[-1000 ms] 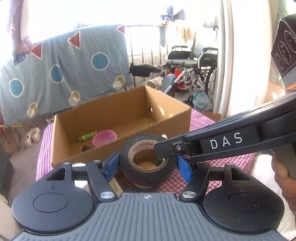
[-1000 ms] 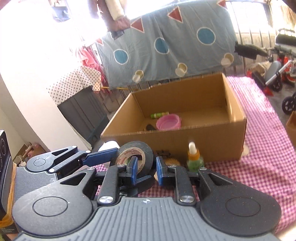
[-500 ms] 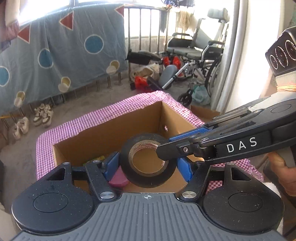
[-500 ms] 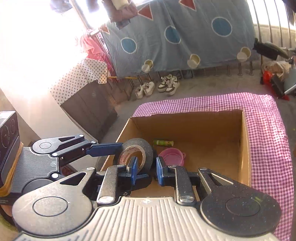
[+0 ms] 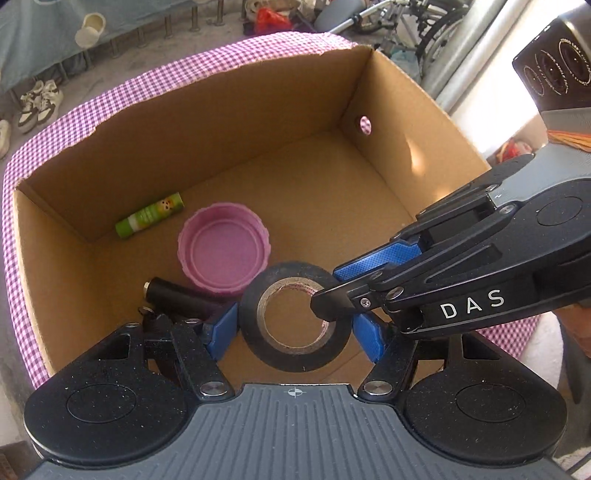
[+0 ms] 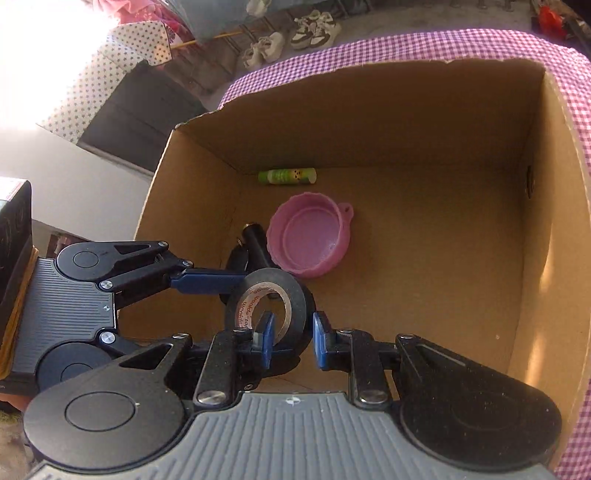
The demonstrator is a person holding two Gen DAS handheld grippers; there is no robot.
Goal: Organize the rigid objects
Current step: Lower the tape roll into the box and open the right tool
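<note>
Black tape roll (image 5: 294, 316), tan core: right gripper (image 6: 289, 344) fingers pinch its wall; left gripper (image 5: 294, 326) fingers spread wide.

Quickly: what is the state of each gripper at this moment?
Left gripper: its blue pads sit on both sides of the black tape roll; whether they clamp it cannot be told.
Right gripper: shut on the black tape roll's wall.

Black tape roll (image 5: 295, 317) tilted above the open cardboard box (image 5: 229, 122).

Home balcony: sneakers (image 6: 312, 24), gingham tablecloth (image 5: 110, 96), wheelchair (image 5: 424, 22).
</note>
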